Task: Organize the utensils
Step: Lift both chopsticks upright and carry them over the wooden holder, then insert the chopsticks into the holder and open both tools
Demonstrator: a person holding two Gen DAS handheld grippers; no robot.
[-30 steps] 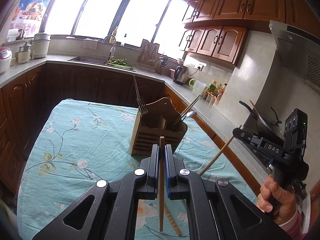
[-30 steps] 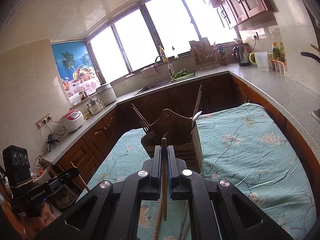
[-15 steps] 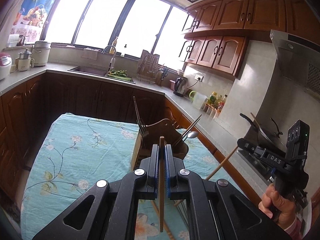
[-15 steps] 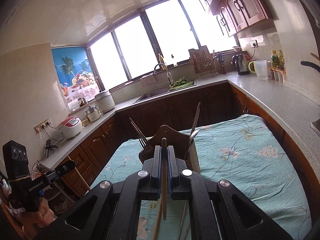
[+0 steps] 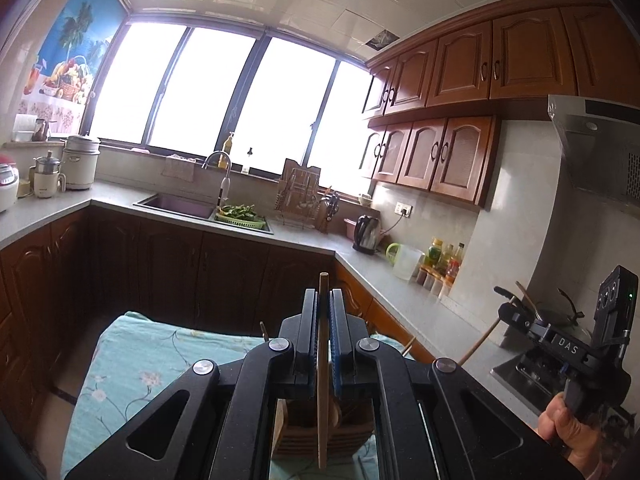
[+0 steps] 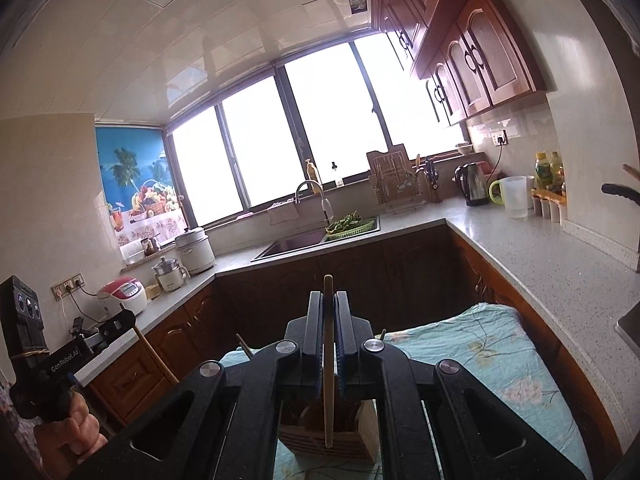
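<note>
My left gripper [image 5: 324, 300] is shut on a wooden chopstick [image 5: 322, 376] held upright, its lower end hanging over the wooden utensil holder [image 5: 304, 428], which is mostly hidden behind the gripper body. My right gripper [image 6: 329, 302] is shut on another wooden chopstick [image 6: 329, 376], its lower end over the same holder [image 6: 360, 436]. Each gripper shows in the other's view: the right one [image 5: 508, 314] with its chopstick [image 5: 480, 340], the left one [image 6: 124, 318] with its chopstick [image 6: 154, 356]. Utensil tips [image 6: 242, 345] poke up beside the gripper.
The holder stands on a table with a teal floral cloth [image 5: 132, 364]. Dark cabinets and a grey counter [image 6: 540, 256] wrap around, with a sink [image 5: 180, 204], kettle [image 5: 367, 232], jug [image 6: 512, 196] and a stove pan [image 5: 560, 312] at the right.
Both grippers have risen and tilted upward with their chopsticks. The holder has dropped from mid-view to below the gripper bodies, and much less of the table shows.
</note>
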